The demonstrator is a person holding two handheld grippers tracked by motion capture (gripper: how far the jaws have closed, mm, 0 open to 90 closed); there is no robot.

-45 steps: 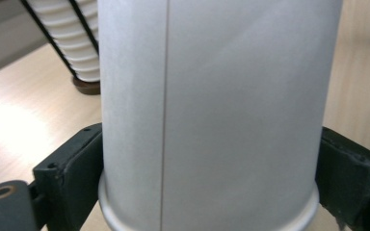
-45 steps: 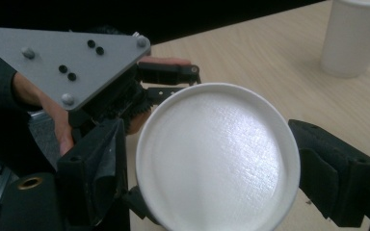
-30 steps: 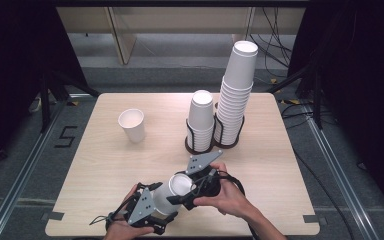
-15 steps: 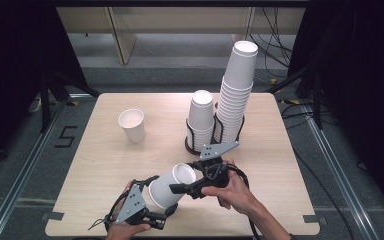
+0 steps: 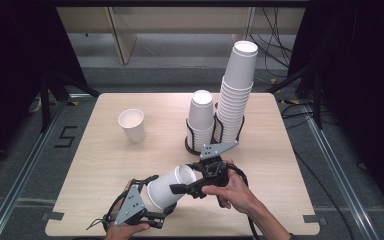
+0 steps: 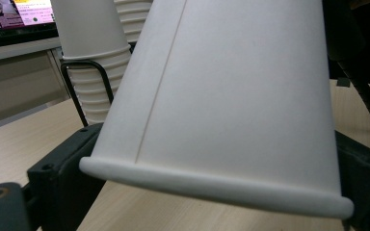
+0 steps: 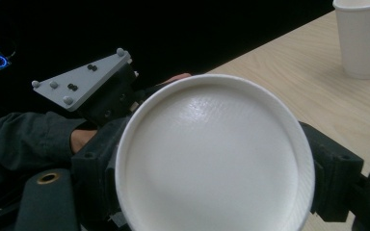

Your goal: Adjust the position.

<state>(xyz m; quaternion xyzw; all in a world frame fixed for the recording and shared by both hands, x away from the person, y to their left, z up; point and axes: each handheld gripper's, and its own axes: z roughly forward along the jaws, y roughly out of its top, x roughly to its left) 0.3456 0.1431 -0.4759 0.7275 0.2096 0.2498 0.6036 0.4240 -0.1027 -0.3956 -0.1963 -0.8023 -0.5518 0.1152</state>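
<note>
A white paper cup (image 5: 167,189) hangs tilted above the table's front edge, between both grippers. Its rolled rim end points down-left, its narrow base up-right. My left gripper (image 5: 155,198) has its jaws on either side of the rim end (image 6: 231,96). They have just been closing and now press on the cup. My right gripper (image 5: 187,178) reaches in from the right and is shut on the base end. In the right gripper view the cup's round base (image 7: 212,154) sits between the black jaws. Behind it is the left gripper's grey plate (image 7: 84,79).
A lone paper cup (image 5: 132,125) stands upright at the table's mid-left. A black wire holder (image 5: 195,142) at the back centre carries a short cup stack (image 5: 200,112) and a tall one (image 5: 237,90). The bare tabletop (image 5: 290,165) spreads to the right.
The cup has tipped from facing upward to slanting between the grippers. The right gripper has shifted a little up and to the right.
</note>
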